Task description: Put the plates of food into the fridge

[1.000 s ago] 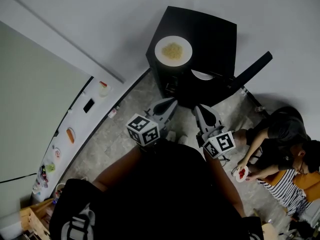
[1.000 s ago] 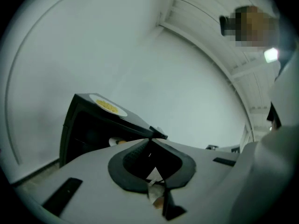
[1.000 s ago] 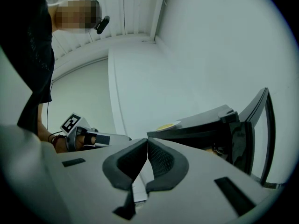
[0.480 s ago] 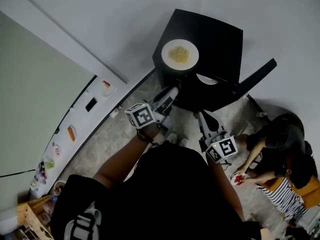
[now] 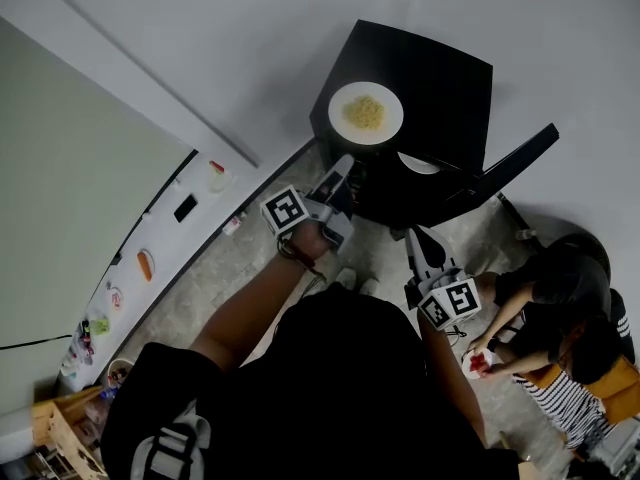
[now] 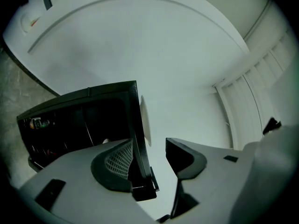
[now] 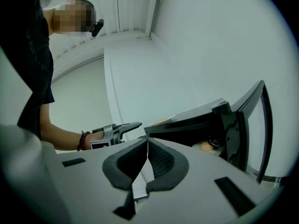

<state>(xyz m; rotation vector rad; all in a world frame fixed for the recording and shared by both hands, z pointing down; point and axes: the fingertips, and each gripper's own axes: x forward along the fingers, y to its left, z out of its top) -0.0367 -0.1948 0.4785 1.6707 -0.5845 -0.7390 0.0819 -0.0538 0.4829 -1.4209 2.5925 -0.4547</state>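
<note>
Where print is concerned, we make out only the black-and-white square markers on the two gripper cubes in the head view; the small items on the white ledge (image 5: pixel 145 266) at the left are too small to read. A grey stone-patterned floor (image 5: pixel 230 278) meets a white wall (image 5: pixel 250 38), and a small black fridge (image 5: pixel 440 78) stands at upper right with its door (image 5: pixel 515 158) swung open. One plate of yellow food (image 5: pixel 366 114) sits on the fridge's top; a second plate (image 5: pixel 418 162) shows just inside. Our left gripper (image 5: pixel 345 168) reaches out to the fridge's near corner, arm extended; the right gripper (image 5: pixel 418 238) hangs back, well short of the door.

In the left gripper view the fridge's top runs upright, the plate's rim edge-on beside it. The jaws have just been opening and stand spread, pads pressing on nothing; the top's edge shows through the gap.

In the right gripper view the jaws are pressed together on nothing, pointing level at the open fridge, where the second plate holds something orange.
</note>
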